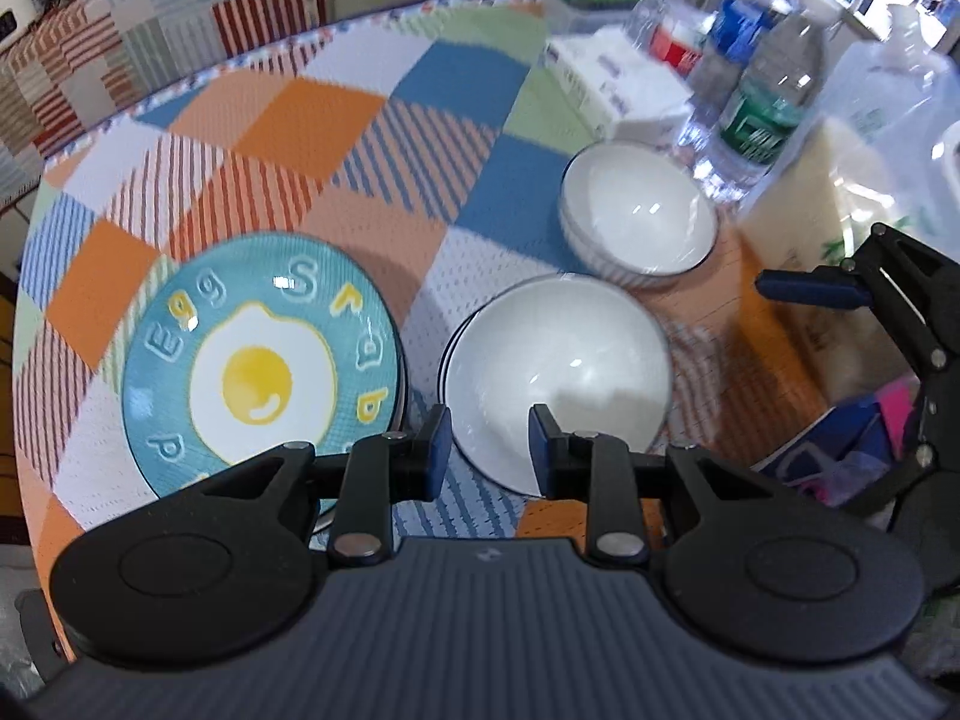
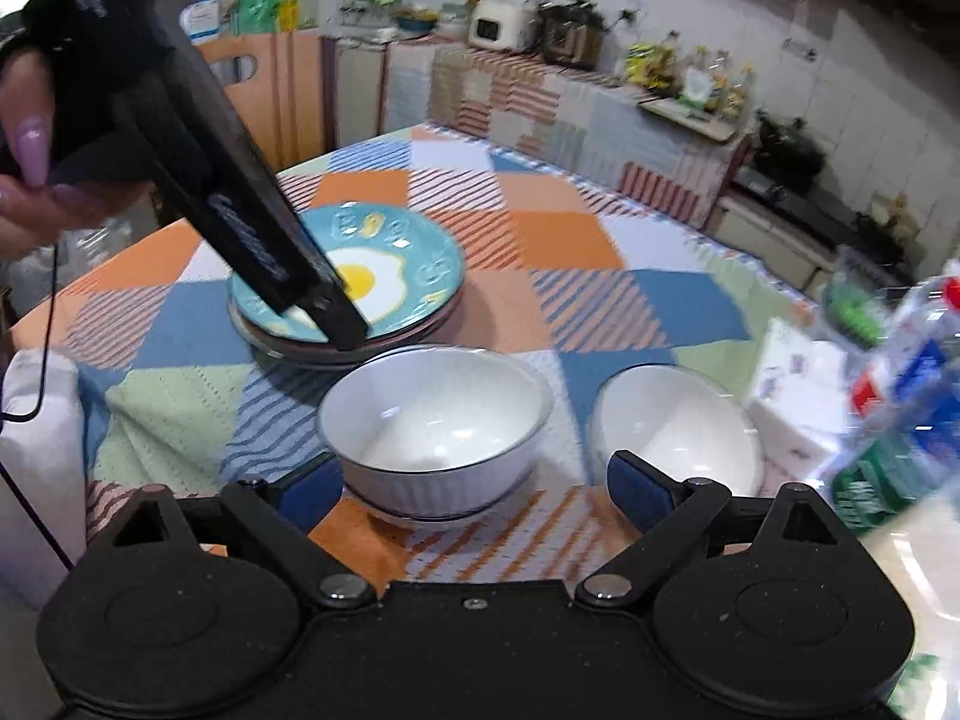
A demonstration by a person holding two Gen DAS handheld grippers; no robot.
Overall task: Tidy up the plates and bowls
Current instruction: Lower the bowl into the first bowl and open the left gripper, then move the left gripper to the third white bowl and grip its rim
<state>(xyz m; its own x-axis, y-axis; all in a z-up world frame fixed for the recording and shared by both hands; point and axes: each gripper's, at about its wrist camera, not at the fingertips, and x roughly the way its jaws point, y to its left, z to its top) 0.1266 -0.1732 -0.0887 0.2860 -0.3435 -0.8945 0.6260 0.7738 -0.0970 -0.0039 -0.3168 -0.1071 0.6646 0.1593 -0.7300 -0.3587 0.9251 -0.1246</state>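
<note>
- I see two white bowls [image 1: 558, 378] [image 1: 639, 213] side by side on the surface [image 1: 336, 138].
- One blue egg plate [image 1: 264, 366] sits left of them, on another plate.
- My left hand-held gripper [image 1: 489, 450] is nearly closed and empty.
- My right hand-held gripper [image 2: 474, 492] is wide open and empty.
- Three bottles [image 1: 762, 114].

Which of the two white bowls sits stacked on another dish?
The white bowl beside the egg plate; a second rim shows beneath it. The bowl by the tissue pack sits alone.
</note>
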